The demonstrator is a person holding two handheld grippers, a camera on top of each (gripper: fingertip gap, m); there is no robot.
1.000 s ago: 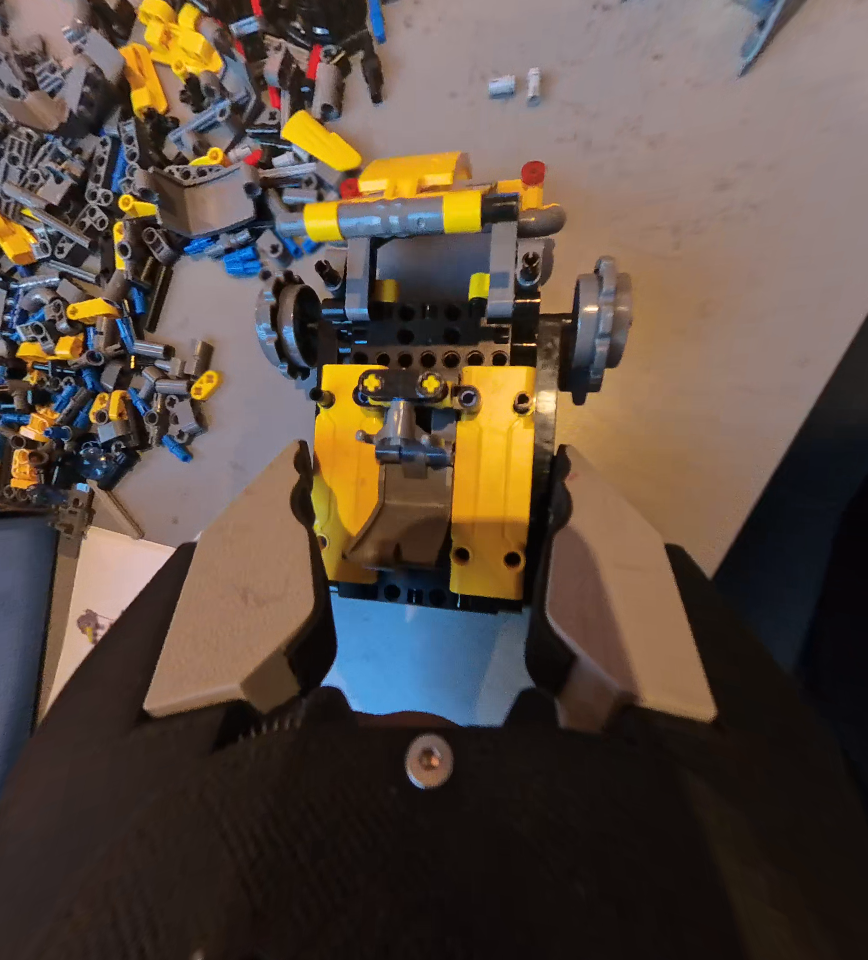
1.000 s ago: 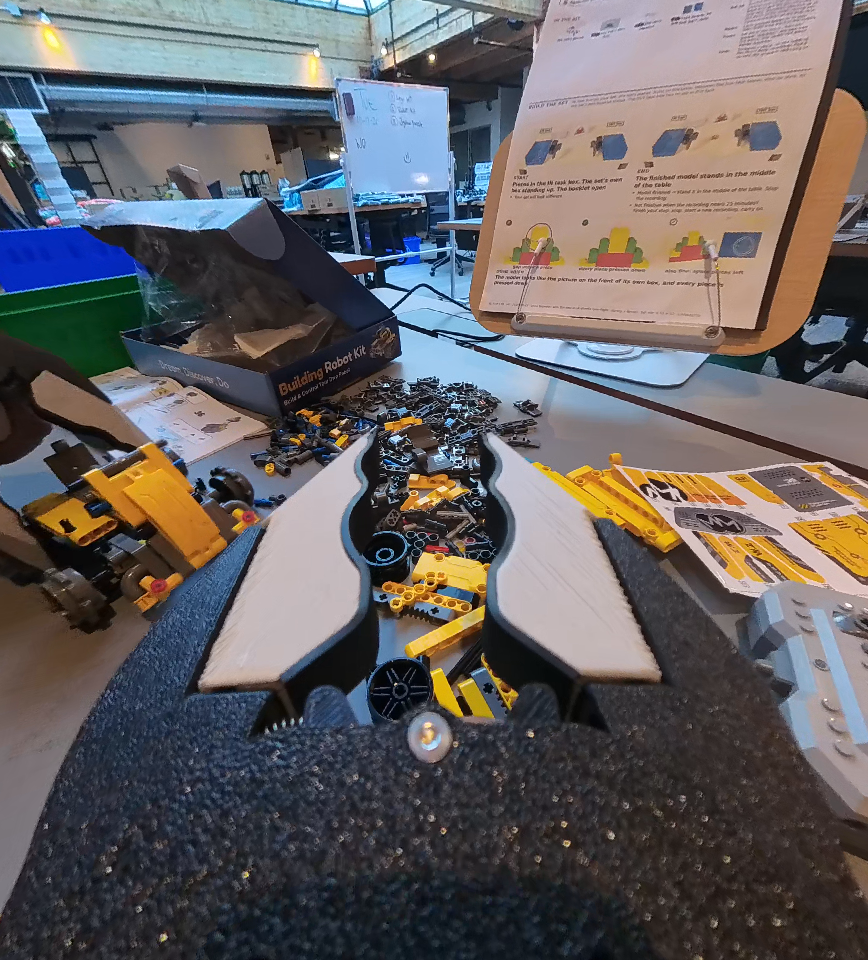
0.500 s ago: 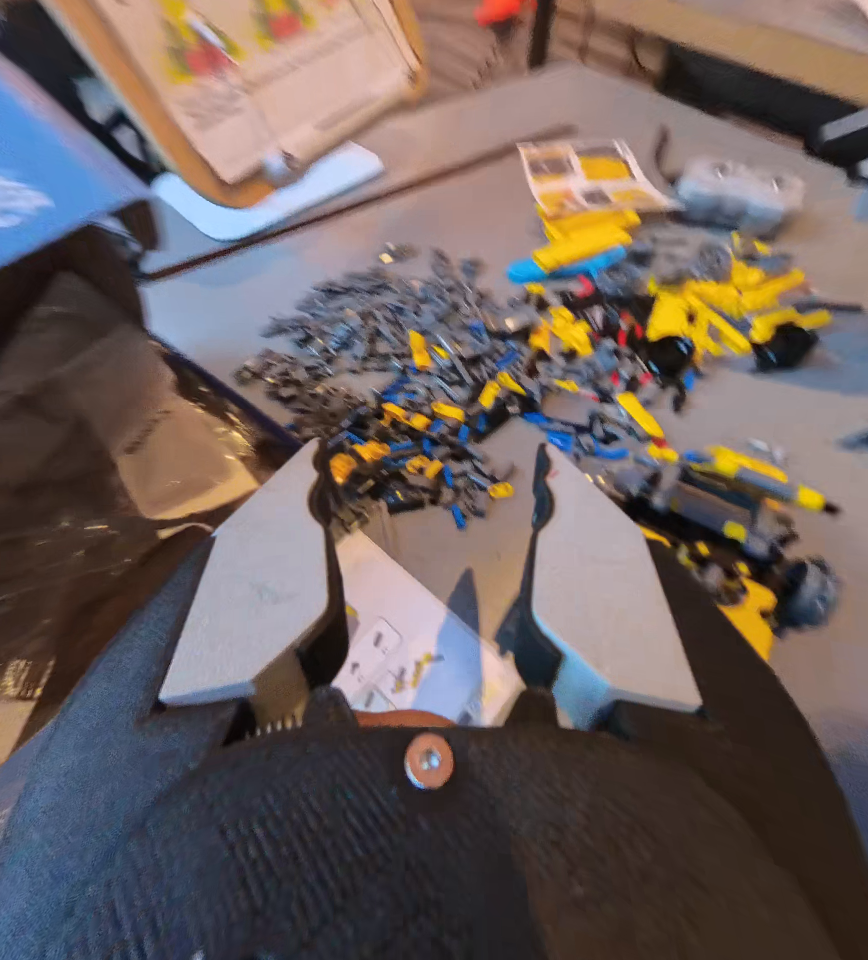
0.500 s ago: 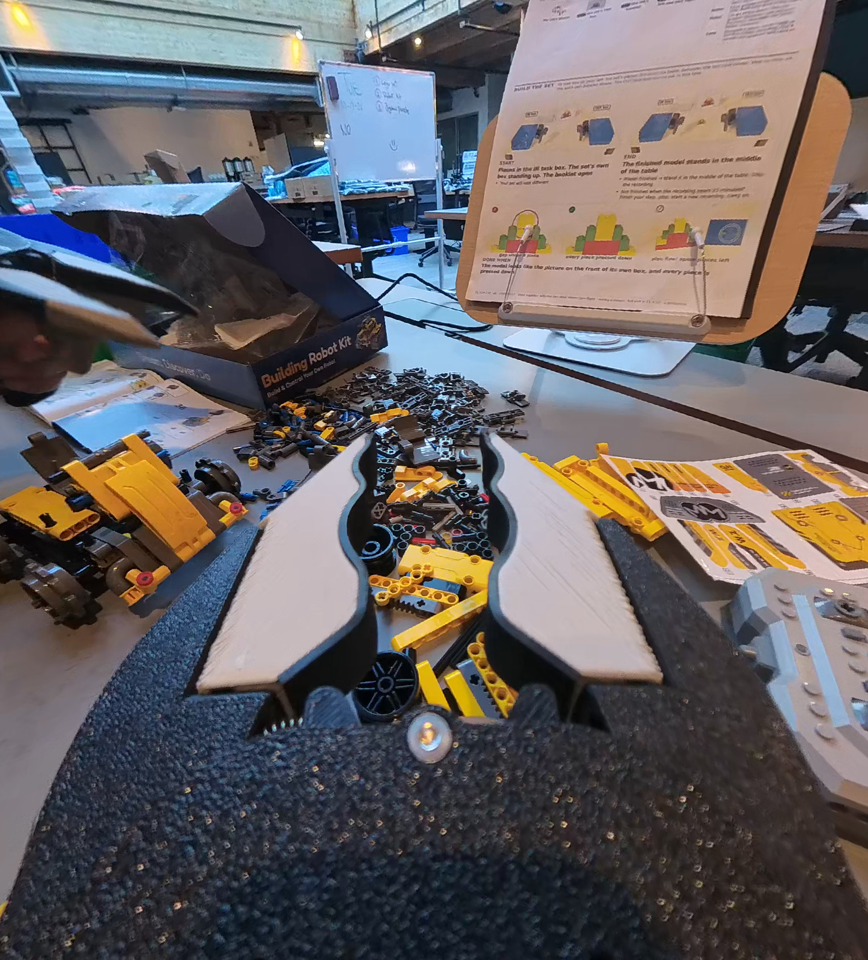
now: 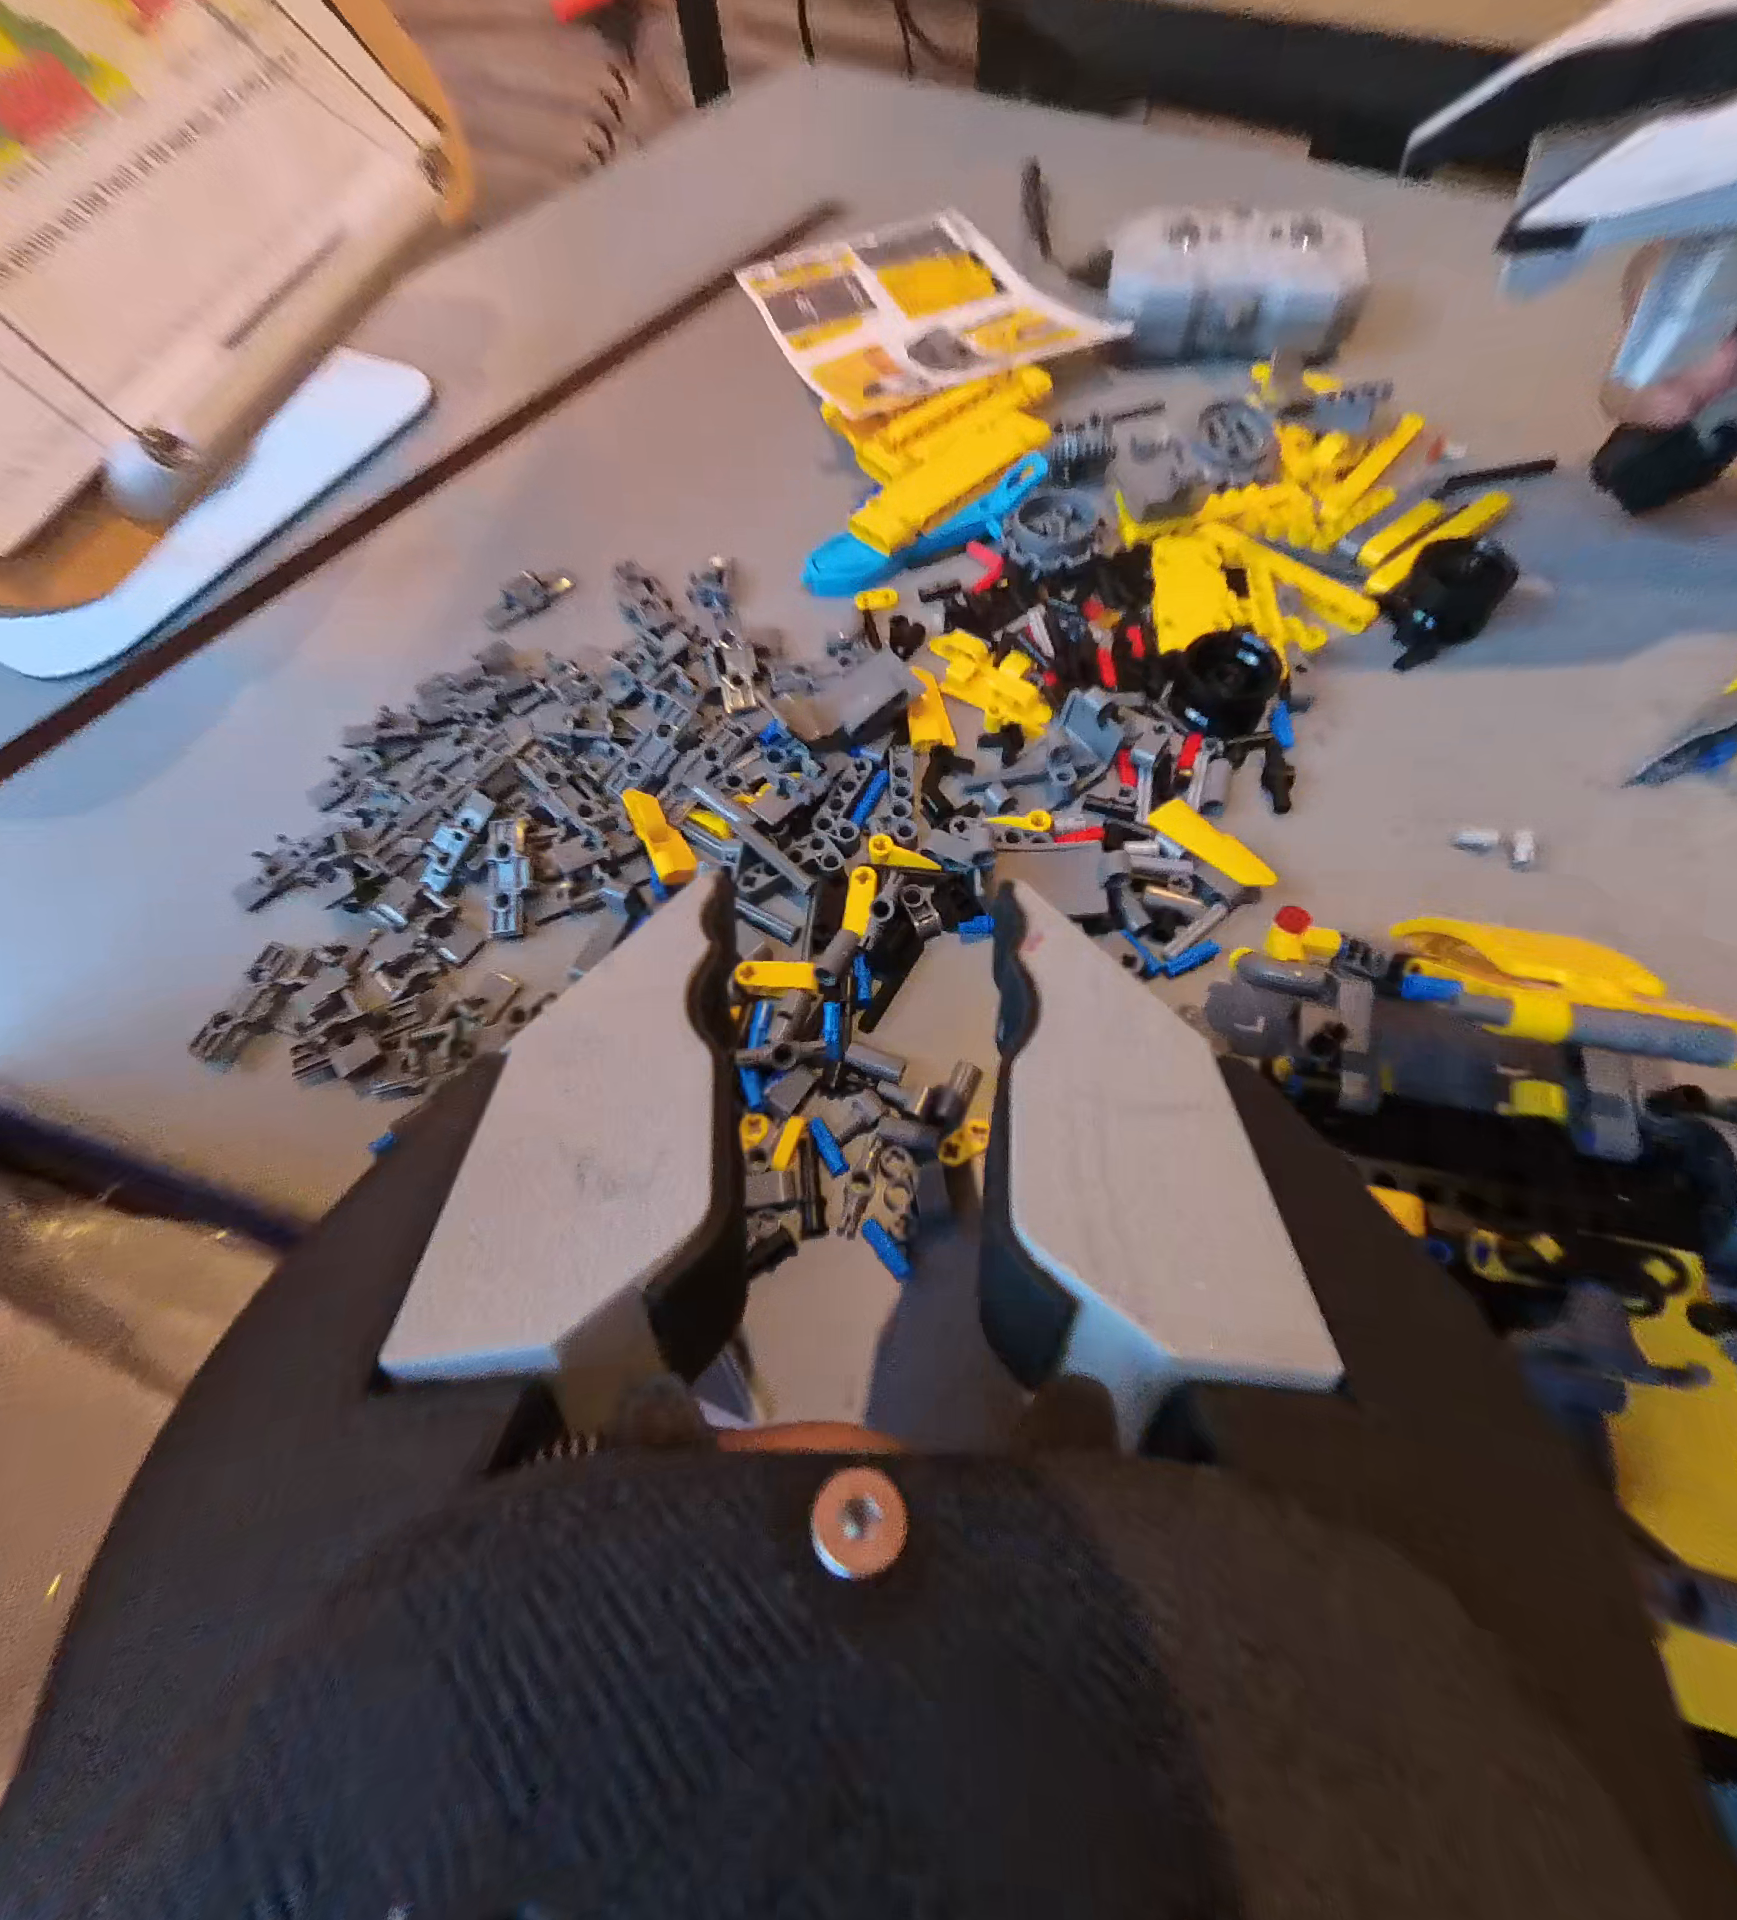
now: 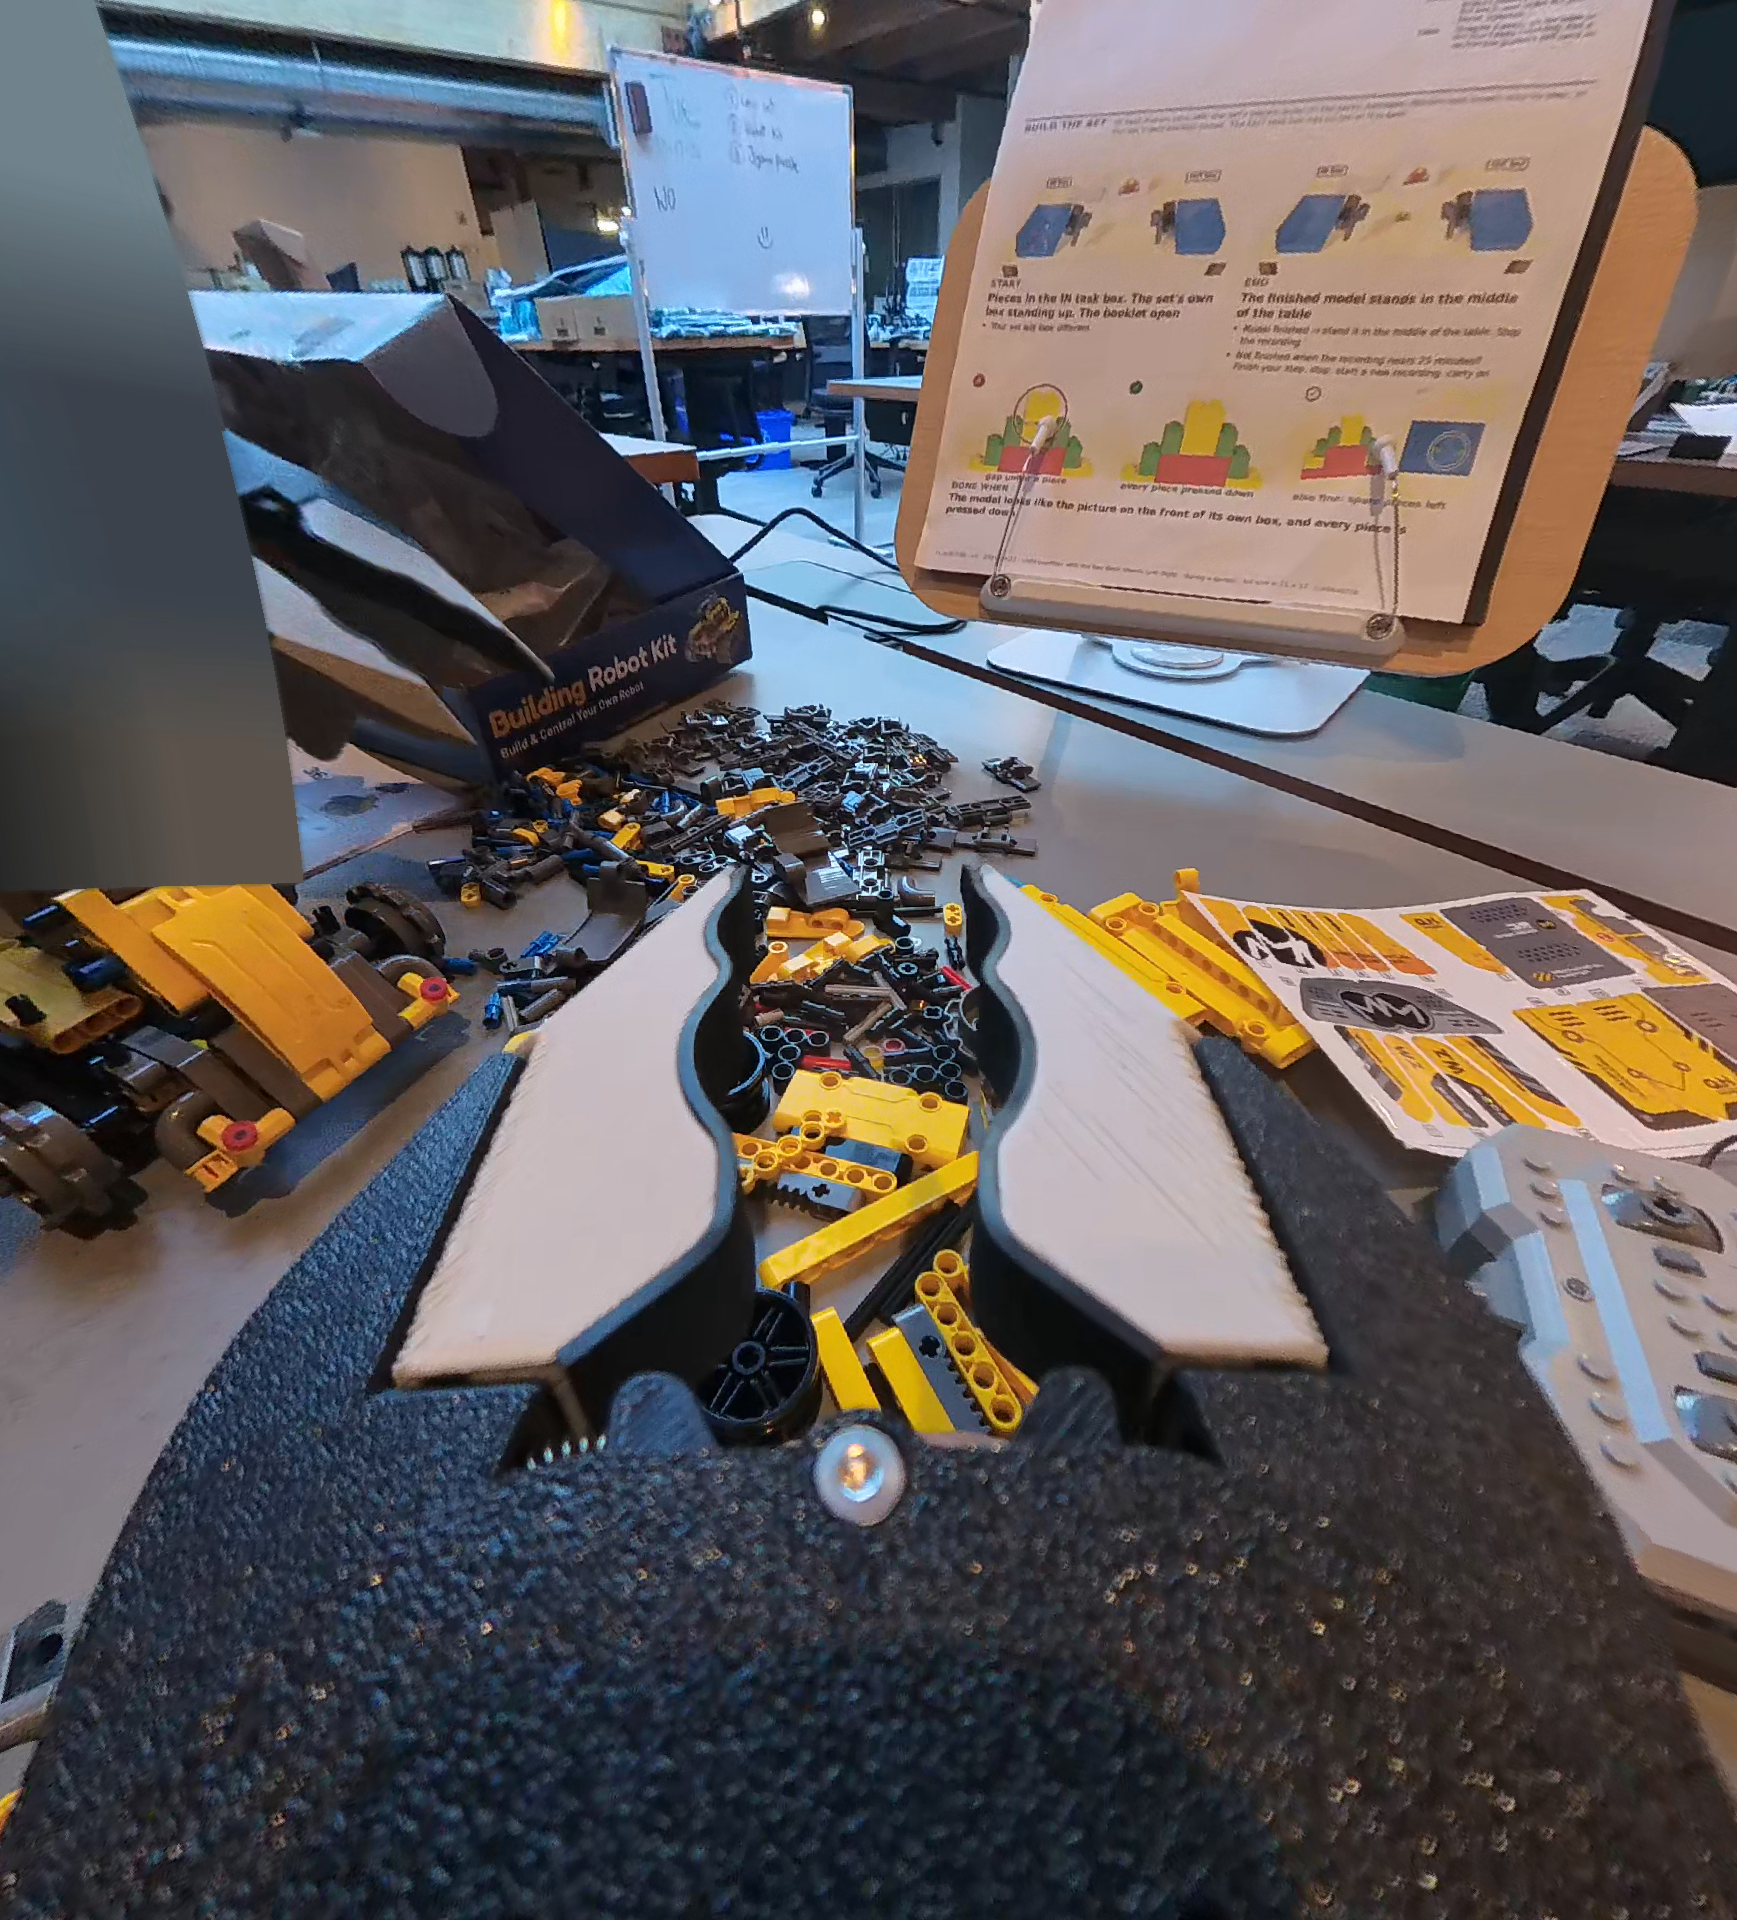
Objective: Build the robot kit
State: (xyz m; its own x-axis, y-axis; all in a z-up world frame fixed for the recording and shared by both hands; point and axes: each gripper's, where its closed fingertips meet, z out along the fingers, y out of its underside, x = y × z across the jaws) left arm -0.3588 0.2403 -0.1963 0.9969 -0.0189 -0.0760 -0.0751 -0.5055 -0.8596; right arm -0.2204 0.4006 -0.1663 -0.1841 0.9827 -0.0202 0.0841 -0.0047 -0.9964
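Model [image 5: 1529, 1081] released, now lying right of left gripper [image 5: 859, 935]; both grippers open, empty; right gripper [image 6: 853, 904] over parts [image 6: 843, 1049].

The left gripper [image 5: 859, 914] hangs tilted downward, its two grey-faced fingers [image 5: 594, 1132] spread apart with a clear gap and nothing between them, tips toward 12 o'clock. The right gripper [image 6: 853, 883] sits low and nearly level, its fingers [image 6: 1124, 1132] likewise parted and empty, tips toward 12 o'clock. In the right wrist view the left gripper shows at 10 o'clock, blurred.
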